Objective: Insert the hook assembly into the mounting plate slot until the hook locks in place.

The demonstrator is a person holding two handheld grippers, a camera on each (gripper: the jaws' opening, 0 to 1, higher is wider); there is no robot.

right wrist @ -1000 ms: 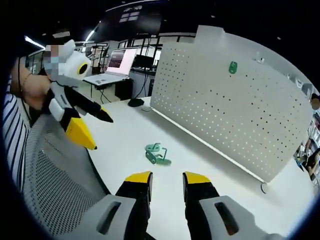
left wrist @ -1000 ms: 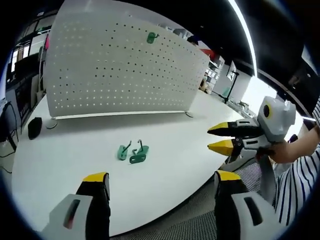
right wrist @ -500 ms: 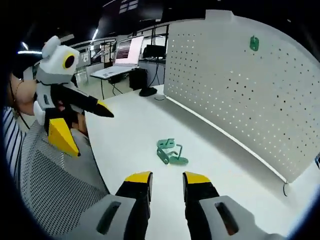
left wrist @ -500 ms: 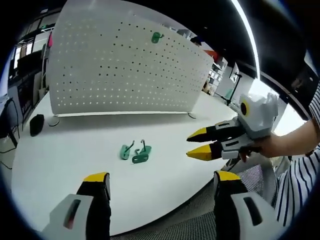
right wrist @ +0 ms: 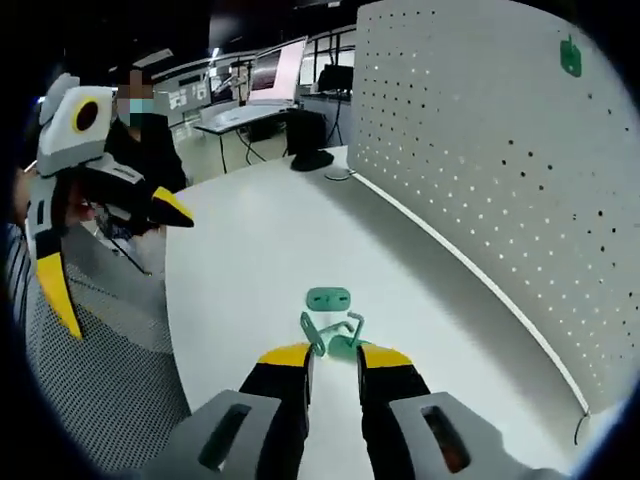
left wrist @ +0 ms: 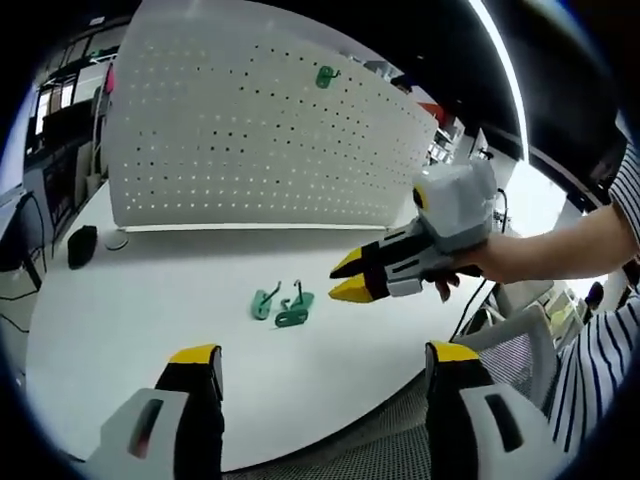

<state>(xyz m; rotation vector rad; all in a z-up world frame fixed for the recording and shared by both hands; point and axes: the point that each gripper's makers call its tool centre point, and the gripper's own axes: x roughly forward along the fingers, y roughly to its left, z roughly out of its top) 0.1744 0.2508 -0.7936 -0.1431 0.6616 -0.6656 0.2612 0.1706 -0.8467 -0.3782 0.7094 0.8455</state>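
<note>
Two green hook pieces lie side by side on the white table, in front of the white perforated mounting plate. A third green hook hangs high on the plate. My left gripper is open wide over the table's near edge, holding nothing. My right gripper reaches in from the right, its tips just right of the pieces. In the right gripper view the green pieces lie just ahead of my right gripper, jaws a narrow gap apart and empty. The left gripper hangs at the left.
A small black object sits on the table near the plate's left foot. A mesh chair stands off the table's edge. Behind it are a seated person and a lit screen on another desk.
My right gripper has moved forward over the table to just short of the green pieces. The left gripper has stayed open at the table's edge. The pieces have not moved.
</note>
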